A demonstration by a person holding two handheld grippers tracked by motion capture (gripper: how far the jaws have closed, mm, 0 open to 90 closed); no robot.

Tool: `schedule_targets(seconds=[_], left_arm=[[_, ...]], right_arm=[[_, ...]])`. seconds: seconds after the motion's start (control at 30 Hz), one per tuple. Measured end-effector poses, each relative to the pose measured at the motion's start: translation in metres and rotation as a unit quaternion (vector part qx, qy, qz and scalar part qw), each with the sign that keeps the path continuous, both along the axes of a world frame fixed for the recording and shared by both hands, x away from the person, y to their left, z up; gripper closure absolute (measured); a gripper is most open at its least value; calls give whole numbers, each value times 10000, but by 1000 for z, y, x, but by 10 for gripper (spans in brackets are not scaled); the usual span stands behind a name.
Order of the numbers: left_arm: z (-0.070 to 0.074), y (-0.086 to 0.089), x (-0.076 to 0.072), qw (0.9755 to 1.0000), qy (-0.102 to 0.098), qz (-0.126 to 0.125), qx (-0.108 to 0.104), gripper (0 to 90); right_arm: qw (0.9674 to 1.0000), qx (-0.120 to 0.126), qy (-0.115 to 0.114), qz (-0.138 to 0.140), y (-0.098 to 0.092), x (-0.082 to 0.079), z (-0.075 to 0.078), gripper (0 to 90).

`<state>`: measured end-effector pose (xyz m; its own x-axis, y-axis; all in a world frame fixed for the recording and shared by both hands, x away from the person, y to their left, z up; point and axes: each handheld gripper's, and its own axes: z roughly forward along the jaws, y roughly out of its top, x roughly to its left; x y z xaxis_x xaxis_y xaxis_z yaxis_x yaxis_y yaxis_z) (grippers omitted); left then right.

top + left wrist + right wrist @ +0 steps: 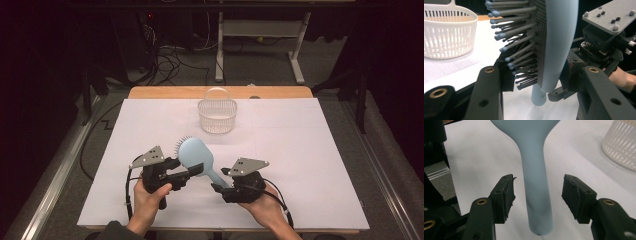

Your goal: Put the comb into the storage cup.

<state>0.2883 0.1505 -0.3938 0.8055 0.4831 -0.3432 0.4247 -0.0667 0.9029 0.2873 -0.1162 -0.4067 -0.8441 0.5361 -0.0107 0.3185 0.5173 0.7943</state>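
A light blue hairbrush (196,154) hangs above the white table sheet, bristles toward the left. My left gripper (192,170) is shut on its head: in the left gripper view the pads of the left gripper (539,77) press the bristle face and the smooth back of the hairbrush (559,42). My right gripper (220,180) is open around the handle. In the right gripper view the handle of the hairbrush (535,182) stands between the two pads of the right gripper (537,195), with a gap on each side.
A white slatted basket (217,116) with a raised handle stands at the far middle of the white sheet (300,150), beyond the brush. The wooden table edge (165,92) runs behind it. Cables and desk legs lie on the floor beyond.
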Motion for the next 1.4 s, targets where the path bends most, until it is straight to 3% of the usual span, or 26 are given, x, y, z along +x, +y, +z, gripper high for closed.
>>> schedule_targets(seconds=[0.53, 0.8, 1.07, 1.4], left_arm=[[3, 8, 0, 9998, -56, 172, -14, 550], [5, 12, 0, 9997, -98, 230, -12, 550], [6, 14, 0, 9995, -110, 288, -28, 550], [7, 18, 0, 9992, -138, 372, -21, 550]], right_arm=[[9989, 417, -68, -218, -23, 3, 5, 370], [9980, 493, -96, -384, -39, 5, 6, 346], [9962, 610, -85, -612, -61, 7, 3, 322], [9914, 797, -186, -1021, -92, 7, 0, 300]])
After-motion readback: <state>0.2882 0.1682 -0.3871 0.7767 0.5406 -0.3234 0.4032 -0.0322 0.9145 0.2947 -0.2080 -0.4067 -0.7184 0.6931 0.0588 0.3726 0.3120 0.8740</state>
